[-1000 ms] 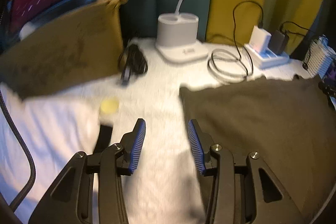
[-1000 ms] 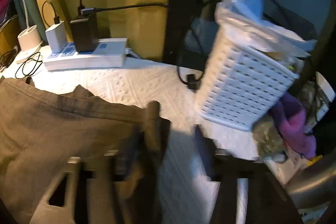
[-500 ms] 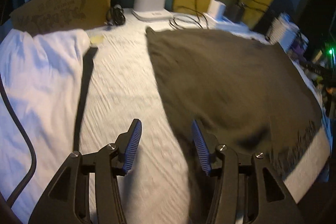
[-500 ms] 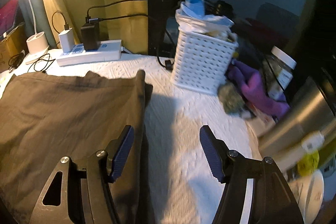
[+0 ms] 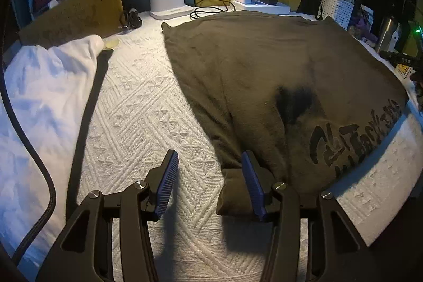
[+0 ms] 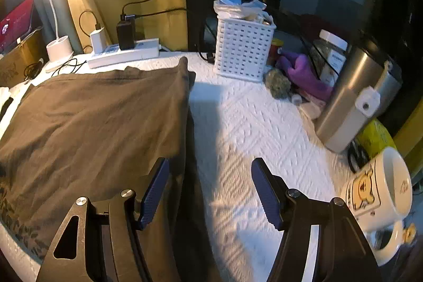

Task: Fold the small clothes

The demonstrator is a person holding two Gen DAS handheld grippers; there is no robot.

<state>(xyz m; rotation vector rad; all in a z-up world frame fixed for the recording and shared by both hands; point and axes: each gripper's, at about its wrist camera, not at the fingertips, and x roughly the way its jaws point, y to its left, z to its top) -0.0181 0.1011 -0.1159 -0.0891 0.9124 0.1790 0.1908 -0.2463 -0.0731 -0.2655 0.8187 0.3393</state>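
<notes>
A dark brown T-shirt (image 5: 264,70) with black lettering lies spread flat on the white textured cloth (image 5: 148,118). It also shows in the right wrist view (image 6: 92,123). My left gripper (image 5: 210,181) is open and empty at the shirt's near left corner, its right finger over the folded sleeve edge. My right gripper (image 6: 210,189) is open and empty over the shirt's right edge, its left finger above the fabric. A white garment (image 5: 39,86) lies at the left.
A black strap (image 5: 90,107) lies beside the white garment. At the back stand a lamp base (image 5: 169,1), a power strip (image 6: 124,54) with chargers and a cardboard box (image 5: 74,15). A white basket (image 6: 243,49), steel tumbler (image 6: 354,102) and bear mug (image 6: 378,192) crowd the right.
Both grippers have pulled back toward the near edge of the table, from the shirt's far side to its near corners. Both stay open. The shirt lies still.
</notes>
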